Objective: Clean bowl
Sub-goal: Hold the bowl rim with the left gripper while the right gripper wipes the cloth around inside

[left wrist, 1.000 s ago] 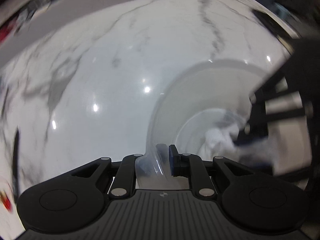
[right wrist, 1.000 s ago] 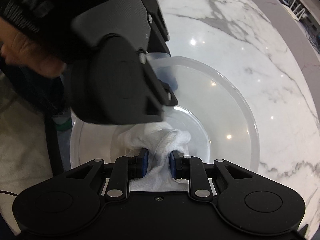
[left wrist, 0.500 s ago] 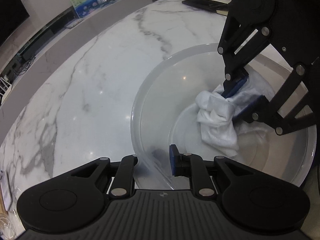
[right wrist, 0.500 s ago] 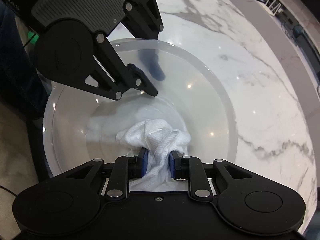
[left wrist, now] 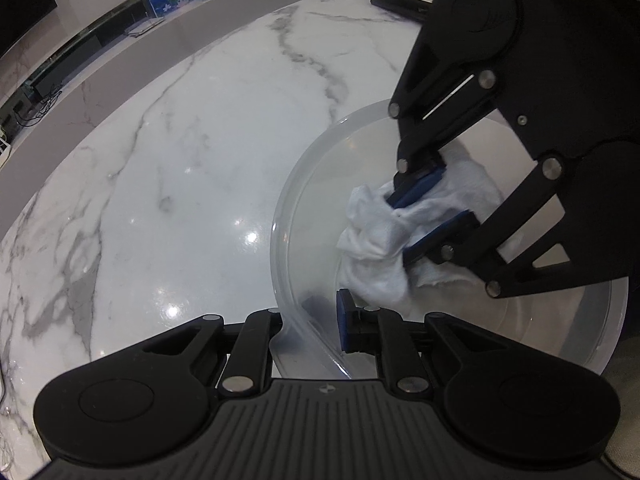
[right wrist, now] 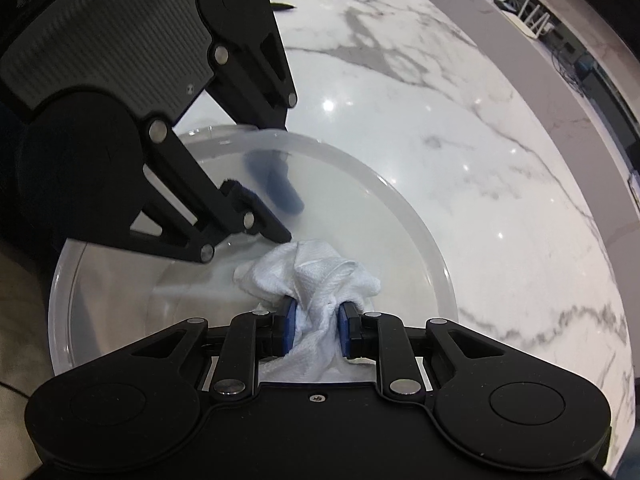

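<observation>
I am working two hand-held grippers over a white marble counter (left wrist: pixel 192 184), wiping out a translucent plastic bowl (right wrist: pixel 404 216) that sits near the counter's near edge.

My left gripper (left wrist: pixel 310 326) has its fingers pinched together on the bowl's near-left wall, one finger outside and the blue-padded one inside — I judge this grip is there to keep the light bowl from sliding or spinning while the cloth rubs it.

My right gripper (right wrist: pixel 314 330) points steeply down into the bowl, its blue pads (right wrist: pixel 289 324) clamped tight on a bunched white cloth (right wrist: pixel 316 276). The free part of the cloth bulges out beyond the fingertips and rests low on the inside of the bowl, towards the left wall — so the soft wad, not the hard fingers, seems to meet the plastic.

The two grippers crowd each other: the cloth lies just beside the left gripper's inner finger, which blocks the patch of wall it is holding. I would expect to have to shift that grip to reach there.

Elsewhere, a dark flat object (left wrist: pixel 400 2) lies at the counter's far edge, well apart from the bowl, and a low grey ledge (left wrist: pixel 120 68) runs beyond the counter. Nothing else stands near the bowl.
</observation>
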A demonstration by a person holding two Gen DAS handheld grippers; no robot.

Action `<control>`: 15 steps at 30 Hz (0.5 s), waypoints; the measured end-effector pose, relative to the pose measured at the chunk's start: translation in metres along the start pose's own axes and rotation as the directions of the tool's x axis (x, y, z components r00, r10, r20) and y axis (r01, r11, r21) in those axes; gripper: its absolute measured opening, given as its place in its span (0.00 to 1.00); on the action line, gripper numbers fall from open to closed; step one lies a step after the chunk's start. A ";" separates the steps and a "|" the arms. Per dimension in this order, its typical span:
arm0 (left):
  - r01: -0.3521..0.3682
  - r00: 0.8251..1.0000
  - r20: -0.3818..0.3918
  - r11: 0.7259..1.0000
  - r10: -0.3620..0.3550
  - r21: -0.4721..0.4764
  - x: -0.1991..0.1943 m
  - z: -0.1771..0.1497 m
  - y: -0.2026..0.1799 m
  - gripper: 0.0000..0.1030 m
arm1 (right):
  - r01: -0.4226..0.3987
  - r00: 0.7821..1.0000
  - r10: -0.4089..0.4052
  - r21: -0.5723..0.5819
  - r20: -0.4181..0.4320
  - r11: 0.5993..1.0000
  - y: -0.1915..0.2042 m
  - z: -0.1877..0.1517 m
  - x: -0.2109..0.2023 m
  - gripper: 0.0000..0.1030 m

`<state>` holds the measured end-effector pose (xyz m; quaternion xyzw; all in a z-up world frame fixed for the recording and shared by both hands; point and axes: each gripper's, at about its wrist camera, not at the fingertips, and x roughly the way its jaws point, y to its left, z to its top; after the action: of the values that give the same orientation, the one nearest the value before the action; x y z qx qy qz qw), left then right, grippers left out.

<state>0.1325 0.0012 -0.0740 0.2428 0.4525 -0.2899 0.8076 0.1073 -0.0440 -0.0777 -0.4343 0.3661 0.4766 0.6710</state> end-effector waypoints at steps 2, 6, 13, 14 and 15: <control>0.003 1.000 -0.002 1.000 -0.003 -0.004 0.001 0.001 0.001 0.12 | -0.010 1.000 0.010 -0.008 0.008 1.000 0.001 0.002 0.000 0.18; 0.004 1.000 -0.005 1.000 -0.004 -0.009 0.004 0.004 0.003 0.12 | -0.036 0.999 0.037 -0.020 0.017 0.999 0.003 0.009 0.007 0.18; 0.002 1.000 -0.004 1.000 -0.002 -0.013 0.004 0.004 0.004 0.12 | -0.104 0.994 0.104 -0.017 -0.010 0.994 0.012 0.010 0.003 0.19; 0.002 1.000 -0.003 1.000 -0.002 -0.013 0.004 0.004 0.004 0.12 | -0.114 0.993 0.113 -0.015 -0.018 0.993 0.014 0.010 0.003 0.19; 0.001 1.000 -0.004 1.000 -0.001 -0.012 0.005 0.004 0.005 0.12 | -0.116 0.993 0.116 -0.015 -0.026 0.993 0.016 0.010 0.002 0.19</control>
<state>0.1404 0.0005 -0.0754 0.2381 0.4559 -0.2872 0.8081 0.0938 -0.0317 -0.0800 -0.4238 0.3952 0.5123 0.6338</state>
